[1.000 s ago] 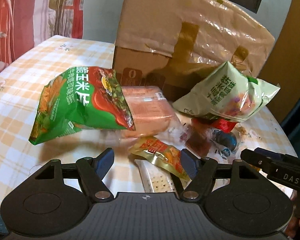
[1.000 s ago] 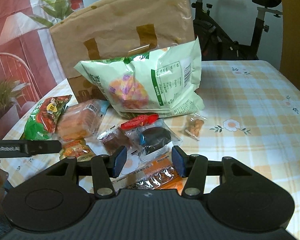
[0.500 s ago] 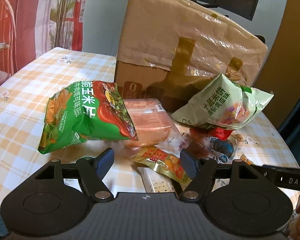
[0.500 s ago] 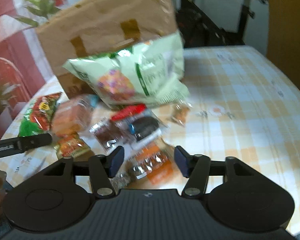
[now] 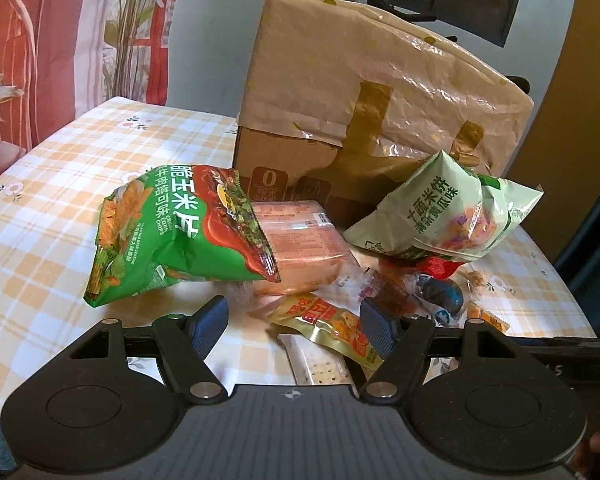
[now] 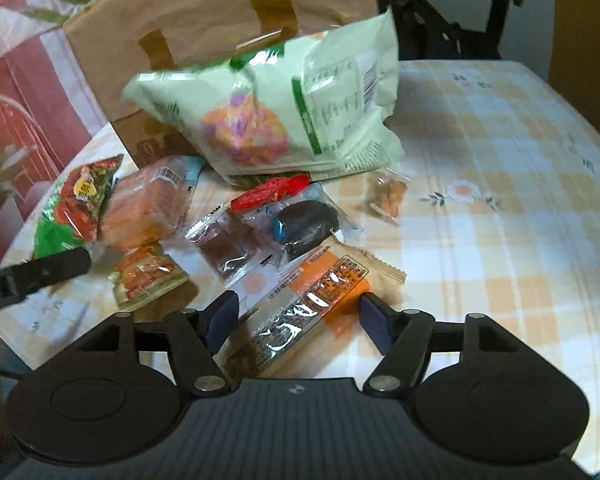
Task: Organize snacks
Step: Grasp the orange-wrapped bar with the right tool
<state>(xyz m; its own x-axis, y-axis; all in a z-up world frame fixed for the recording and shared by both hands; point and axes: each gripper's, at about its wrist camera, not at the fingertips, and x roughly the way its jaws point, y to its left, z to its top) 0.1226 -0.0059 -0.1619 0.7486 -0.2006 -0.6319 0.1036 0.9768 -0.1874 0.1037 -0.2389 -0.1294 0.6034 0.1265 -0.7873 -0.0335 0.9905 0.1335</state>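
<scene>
The cardboard box [image 5: 300, 160] under a crinkled brown paper cover stands on the checked tablecloth [image 5: 60, 184], and all snacks lie in front of it. A pale green rice cracker bag [image 6: 284, 112] leans against the box front. To the box's other front corner lies the green and red corn chips bag [image 5: 172, 232], and between these two bags rests a pink wrapped package [image 5: 300, 248], touching the chips bag. Nearer than the box, small packets are spread: a red sachet [image 6: 272, 192], a dark round cake in clear wrap [image 6: 308, 224], a brown bar in clear wrap [image 6: 228, 248], a yellow and red pouch [image 5: 332, 328] and a small nut packet [image 6: 388, 198].

The left gripper [image 5: 294, 320] is released; the yellow and red pouch lies between its blue pads, but they do not press on it. The right gripper [image 6: 296, 316] has its jaws opening at this moment, and the orange packet [image 6: 312, 300] lies on the cloth between them, a pad just beside each of its sides, not gripped.
</scene>
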